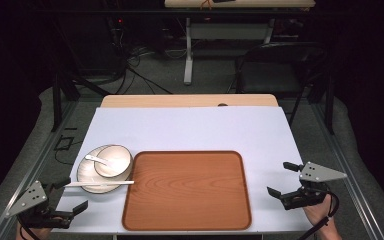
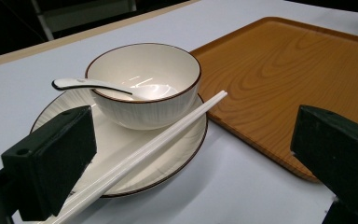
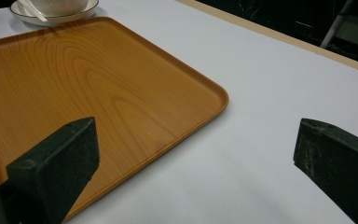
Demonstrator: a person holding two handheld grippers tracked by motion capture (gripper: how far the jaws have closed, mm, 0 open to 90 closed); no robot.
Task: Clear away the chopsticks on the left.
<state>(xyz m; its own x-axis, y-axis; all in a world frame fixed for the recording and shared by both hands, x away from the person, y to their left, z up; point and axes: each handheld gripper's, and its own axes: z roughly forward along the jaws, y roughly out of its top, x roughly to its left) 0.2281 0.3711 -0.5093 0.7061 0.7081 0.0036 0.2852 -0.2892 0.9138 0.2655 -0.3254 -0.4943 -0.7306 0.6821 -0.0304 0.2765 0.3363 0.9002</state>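
Hovering at the table's (image 1: 190, 127) near left corner, left gripper (image 1: 70, 195) with jaws wide and nothing between them, aimed at the plate (image 1: 82, 172) just ahead. Resting on that plate, a white bowl (image 1: 114, 161) with a spoon (image 1: 96, 159) leaning inside, handle over the rim. Lying across the plate's near edge, white chopsticks (image 1: 100, 184), tips toward the tray (image 1: 187, 190). Sitting just right of the plate, close but apart, the wooden tray, bare, in the middle of the white table. Hanging off the tray's right side over bare table, right gripper (image 1: 284, 179), jaws spread wide, holding nothing, pointed back toward the tray.
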